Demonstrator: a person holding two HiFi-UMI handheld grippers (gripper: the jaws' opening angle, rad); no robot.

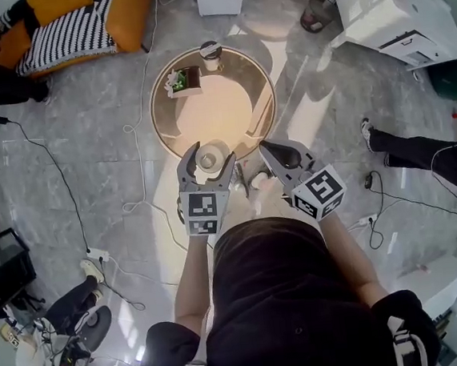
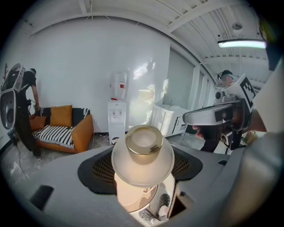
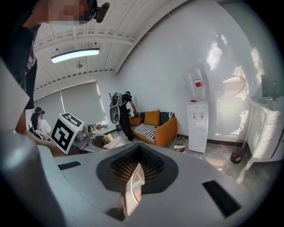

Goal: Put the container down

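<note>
Container (image 2: 143, 156): pinched in left tool (image 1: 207, 161), apparently aloft over the near rim of the round surface (image 1: 229, 110). Right tool (image 1: 281, 159): pressed together, empty, just beside. Hazard: release this near the rim risks a topple to the floor; the smooth flared body may slip.

Recorded: one container (image 1: 208, 159); two grippers, namely left gripper (image 1: 208, 151) and right gripper (image 1: 267, 147); one round surface (image 1: 230, 114); one cup (image 1: 211, 56); one sofa (image 1: 128, 15); one water dispenser (image 2: 117, 122).

White, gold-necked container (image 2: 142, 168); orange sofa (image 2: 82, 132) with a black-and-white striped blanket (image 2: 53, 134).
</note>
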